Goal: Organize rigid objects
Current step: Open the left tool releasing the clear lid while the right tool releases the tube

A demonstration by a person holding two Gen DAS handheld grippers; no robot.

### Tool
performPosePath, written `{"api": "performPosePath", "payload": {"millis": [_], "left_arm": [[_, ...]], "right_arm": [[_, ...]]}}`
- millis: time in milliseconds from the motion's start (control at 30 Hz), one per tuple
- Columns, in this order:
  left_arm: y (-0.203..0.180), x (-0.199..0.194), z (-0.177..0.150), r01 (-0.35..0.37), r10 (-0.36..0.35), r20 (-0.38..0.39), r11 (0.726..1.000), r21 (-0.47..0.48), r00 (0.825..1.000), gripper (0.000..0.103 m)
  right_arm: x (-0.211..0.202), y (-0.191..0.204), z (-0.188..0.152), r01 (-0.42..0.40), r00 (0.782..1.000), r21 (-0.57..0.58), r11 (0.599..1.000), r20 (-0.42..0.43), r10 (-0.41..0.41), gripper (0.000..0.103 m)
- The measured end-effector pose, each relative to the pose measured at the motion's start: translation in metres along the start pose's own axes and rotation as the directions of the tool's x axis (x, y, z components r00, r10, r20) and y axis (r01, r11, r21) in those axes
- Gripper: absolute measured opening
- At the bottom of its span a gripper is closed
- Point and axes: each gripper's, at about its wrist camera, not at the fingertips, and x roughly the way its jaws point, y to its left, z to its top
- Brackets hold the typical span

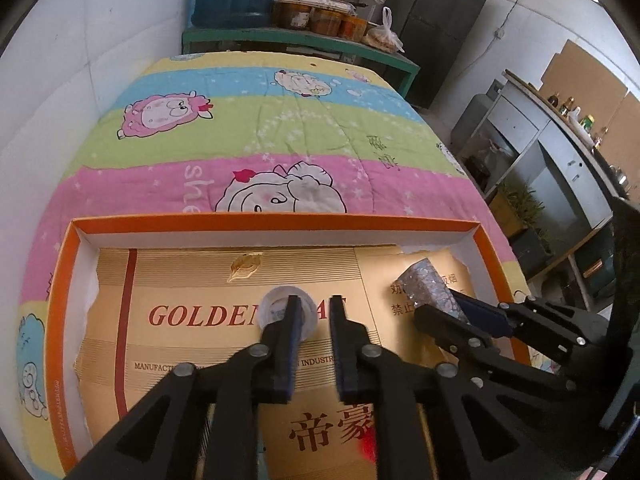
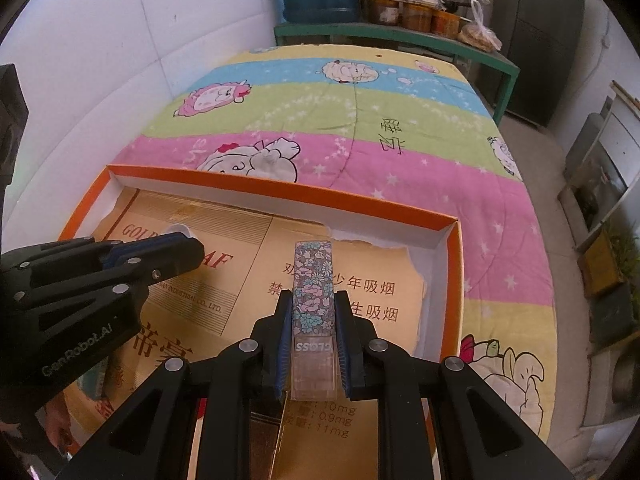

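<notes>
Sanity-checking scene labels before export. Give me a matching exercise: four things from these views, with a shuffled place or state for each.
Things:
1. floral gloss tube
2. white round cap
3. orange-rimmed box
4. left hand-held gripper

Places or states:
a. jaws apart, clamping nothing
b. lying on the gold liner inside the box
c. clamped in the right hand-held gripper
d. sitting on the striped sheep quilt

Pairs: 1-c, 2-b, 3-d, 4-a
</notes>
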Motion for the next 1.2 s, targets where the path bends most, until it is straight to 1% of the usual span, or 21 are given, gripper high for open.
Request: {"api": "performPosePath", "payload": {"millis": [33,67,133,200,367,700,767,967,1100,1200], "left_arm": [[0.0,-0.001,0.0,0.001,-0.001,0.002,1.0,-0.002,1.0,0.028],[0.0,-0.002,0.0,0.001,-0.001,0.004,1.0,-0.002,1.0,0.031],[0.0,-0.004,-0.002,0.004,-0.004,0.006,1.0,-0.004,1.0,0.045],[0.002,-0.006,-0.002,0.004,-0.004,0.008,1.0,-0.015,1.0,0.049],[0.006,-0.013,-0.004,0.007,-0.006,0.016,0.999,-0.032,1.0,0.049],[-0.004,-0.052,-0.007,0.042,-0.041,0.098,0.999,-0.016,0.994,0.049],[-0.004,-0.057,-0.008,0.045,-0.043,0.102,0.999,-0.014,0.994,0.049],[-0.003,-0.075,-0.022,0.095,-0.093,0.102,0.995,-0.015,0.99,0.049],[-0.01,-0.089,-0.033,0.082,-0.083,0.109,0.997,0.018,0.991,0.049],[-0.014,-0.104,-0.044,0.08,-0.084,0.133,0.996,0.034,0.988,0.049]], "right_arm": [[0.0,0.0,0.0,0.003,1.0,0.0,1.0,0.0,-0.003,0.02],[0.0,0.001,0.0,0.004,1.0,0.0,1.0,0.002,-0.004,0.021],[-0.002,0.001,-0.001,0.005,1.0,-0.003,1.0,0.011,-0.005,0.024],[-0.004,0.001,-0.001,0.007,1.0,0.0,1.0,0.017,-0.007,0.029],[-0.012,-0.002,-0.002,-0.002,0.999,0.019,1.0,0.037,0.001,0.03],[-0.039,0.0,-0.013,0.007,0.997,0.041,0.999,0.083,-0.01,0.03],[-0.043,0.001,-0.016,0.006,0.996,0.045,0.999,0.086,-0.009,0.03],[-0.056,0.002,-0.027,-0.006,0.995,0.076,0.997,0.095,-0.001,0.03],[-0.072,0.007,-0.038,-0.032,0.993,0.092,0.995,0.114,0.021,0.03],[-0.086,0.014,-0.047,-0.036,0.991,0.086,0.996,0.135,0.024,0.03]]}}
